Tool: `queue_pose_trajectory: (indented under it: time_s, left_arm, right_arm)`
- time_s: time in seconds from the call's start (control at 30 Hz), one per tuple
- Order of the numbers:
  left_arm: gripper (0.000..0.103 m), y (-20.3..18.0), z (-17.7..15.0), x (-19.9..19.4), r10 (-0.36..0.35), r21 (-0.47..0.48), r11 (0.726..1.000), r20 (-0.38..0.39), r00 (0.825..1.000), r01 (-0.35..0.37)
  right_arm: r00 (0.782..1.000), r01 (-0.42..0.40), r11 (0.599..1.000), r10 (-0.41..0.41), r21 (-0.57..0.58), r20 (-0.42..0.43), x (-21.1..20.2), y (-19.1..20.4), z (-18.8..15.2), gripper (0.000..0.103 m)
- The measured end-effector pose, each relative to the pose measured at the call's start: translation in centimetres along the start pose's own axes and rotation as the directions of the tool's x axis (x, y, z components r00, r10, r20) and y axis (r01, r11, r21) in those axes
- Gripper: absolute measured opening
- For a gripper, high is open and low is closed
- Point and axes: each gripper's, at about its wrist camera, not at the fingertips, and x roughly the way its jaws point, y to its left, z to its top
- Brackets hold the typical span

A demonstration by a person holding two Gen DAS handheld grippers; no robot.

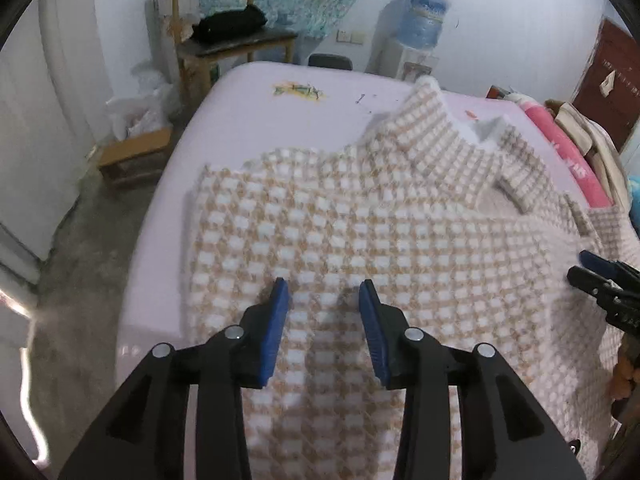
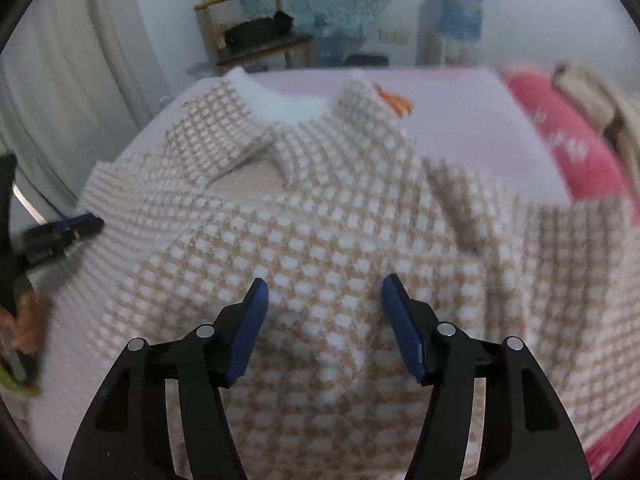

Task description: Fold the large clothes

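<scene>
A large beige-and-white checked fleece garment [image 1: 340, 224] lies spread on a pale pink bed [image 1: 248, 104], its white-lined collar at the far side. It also fills the right wrist view [image 2: 320, 240], with the collar [image 2: 280, 108] at the top. My left gripper [image 1: 324, 292] is open, its blue pads hovering over the garment's near left part. My right gripper [image 2: 324, 292] is open above the garment's near middle. The right gripper also shows at the right edge of the left wrist view [image 1: 600, 276], and the left gripper at the left edge of the right wrist view [image 2: 64, 232].
A wooden chair [image 1: 224, 36] with a black bag stands beyond the bed. A water dispenser [image 1: 416, 28] is at the back wall. A pink pillow [image 1: 568, 152] and piled clothes lie on the bed's right side. A low wooden stool [image 1: 132, 156] stands on the floor at left.
</scene>
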Motion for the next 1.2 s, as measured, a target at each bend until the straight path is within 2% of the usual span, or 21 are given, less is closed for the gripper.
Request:
queue_pose_trajectory:
  time_s: [0.07, 0.13, 0.23, 0.27, 0.33, 0.43, 0.47, 0.5, 0.53, 0.6, 0.67, 0.73, 0.83, 0.97, 1.03, 1.1, 1.2]
  left_arm:
    - [0.036, -0.3, 0.1, -0.5, 0.018, 0.020, 1.000, -0.019, 1.000, -0.018]
    - [0.038, -1.0, -0.2, -2.3, 0.014, 0.046, 0.999, 0.013, 1.000, -0.015]
    - [0.053, -2.1, -1.3, -3.9, 0.010, 0.097, 0.995, 0.046, 0.999, -0.014]
    - [0.057, -2.5, -2.1, -3.5, 0.020, 0.114, 0.993, 0.016, 1.000, -0.021]
    - [0.058, -2.8, -3.0, -1.9, 0.073, 0.133, 0.989, -0.053, 0.996, -0.065]
    - [0.058, -3.5, -3.3, -3.4, 0.095, 0.145, 0.985, -0.009, 0.995, -0.093]
    - [0.060, -4.1, -3.3, -4.3, 0.080, 0.156, 0.984, 0.016, 0.997, -0.081]
    - [0.066, -4.4, -3.4, -4.7, 0.071, 0.161, 0.984, 0.031, 0.997, -0.076]
    - [0.069, -4.9, -3.6, -5.1, 0.060, 0.165, 0.984, 0.039, 0.997, -0.066]
    - [0.073, -5.4, -3.9, -4.4, 0.066, 0.164, 0.984, 0.009, 0.998, -0.067]
    - [0.077, -5.6, -4.0, -2.2, 0.107, 0.164, 0.982, -0.058, 0.993, -0.096]
    - [0.082, -5.2, -4.5, -1.9, 0.110, 0.137, 0.985, -0.039, 0.993, -0.103]
    - [0.083, -5.0, -4.7, -2.1, 0.111, 0.130, 0.986, -0.048, 0.993, -0.104]
    - [0.084, -4.9, -4.9, -2.1, 0.119, 0.131, 0.985, -0.045, 0.992, -0.113]
    - [0.085, -4.9, -4.8, -2.0, 0.121, 0.126, 0.985, -0.044, 0.992, -0.114]
    - [0.086, -4.9, -4.8, -2.0, 0.120, 0.122, 0.986, -0.042, 0.992, -0.114]
    - [0.087, -4.9, -4.8, -2.0, 0.118, 0.121, 0.986, -0.040, 0.992, -0.113]
  right_arm:
    - [0.998, 0.057, 0.998, -0.057, -0.013, -0.026, -0.5, 0.6, 0.1, 0.058]
    - [0.999, 0.031, 0.999, -0.031, -0.011, -0.007, -2.2, 0.9, -0.2, 0.058]
    - [1.000, 0.025, 0.999, -0.025, -0.028, 0.007, -3.3, 1.5, -1.5, 0.067]
    - [0.999, 0.030, 0.999, -0.031, -0.037, -0.017, -2.8, 1.7, -2.5, 0.067]
    - [0.997, 0.062, 0.997, -0.064, -0.042, -0.049, -1.5, 1.7, -3.4, 0.067]
    - [0.996, 0.077, 0.997, -0.078, -0.023, -0.039, -3.2, 1.9, -3.2, 0.067]
    - [0.998, 0.062, 0.998, -0.062, -0.018, -0.013, -4.1, 2.0, -3.3, 0.069]
    - [0.999, 0.043, 0.999, -0.043, -0.011, 0.004, -4.7, 2.0, -3.3, 0.069]
    - [0.999, 0.039, 0.999, -0.039, -0.001, -0.003, -4.6, 1.9, -3.5, 0.069]
    - [0.996, 0.056, 0.998, -0.056, 0.003, -0.065, -3.3, 1.8, -4.2, 0.069]
    - [0.996, 0.063, 0.998, -0.063, 0.000, -0.062, -3.7, 1.6, -5.0, 0.069]
    - [0.997, 0.058, 0.998, -0.056, 0.032, -0.056, -5.4, 1.0, -5.0, 0.069]
    - [0.999, 0.034, 0.995, -0.035, 0.093, 0.007, -9.6, -2.0, -5.3, 0.069]
    - [0.993, 0.102, 0.967, -0.112, 0.232, 0.028, -13.1, -8.3, -5.9, 0.070]
    - [0.987, 0.149, 0.927, -0.160, 0.344, 0.006, -14.4, -12.9, -6.4, 0.070]
    - [0.984, 0.160, 0.883, -0.180, 0.441, 0.003, -15.6, -16.7, -6.6, 0.070]
    - [0.973, 0.184, 0.789, -0.229, 0.587, 0.003, -17.4, -23.6, -7.5, 0.070]
